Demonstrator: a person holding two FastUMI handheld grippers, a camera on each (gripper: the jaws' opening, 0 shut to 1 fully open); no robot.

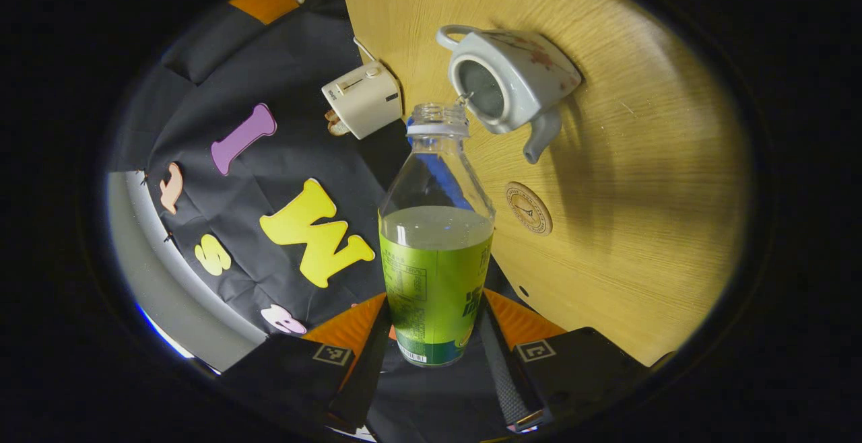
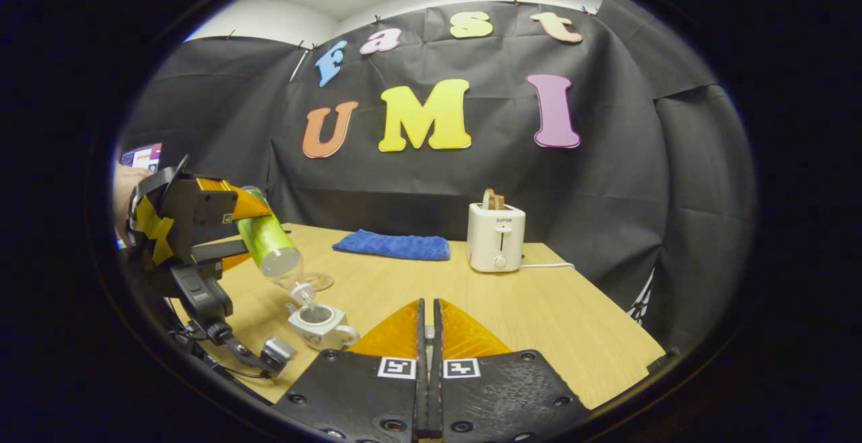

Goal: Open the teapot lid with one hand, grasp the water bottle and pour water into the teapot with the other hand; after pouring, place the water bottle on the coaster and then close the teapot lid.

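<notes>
My left gripper (image 1: pixel 434 325) is shut on the green-labelled water bottle (image 1: pixel 434 275), which is uncapped and about half full. The bottle is tipped, its mouth at the rim of the white teapot (image 1: pixel 512 79), and a thin trickle runs into the lidless opening. In the right gripper view the left gripper (image 2: pixel 202 221) holds the bottle (image 2: pixel 269 241) slanted down over the teapot (image 2: pixel 316 325). My right gripper (image 2: pixel 429 318) is shut, raised to the right of the teapot, with a small pale piece of the teapot lid (image 2: pixel 429 330) pinched between its fingers. The round coaster (image 1: pixel 528 208) lies just beyond the teapot's spout.
The wooden table (image 1: pixel 640 194) also carries a white toaster (image 2: pixel 496 235) with bread in it at the back right, and a folded blue cloth (image 2: pixel 392 246) at the back middle. A person's hand (image 2: pixel 124 190) holds the left gripper at the table's left edge.
</notes>
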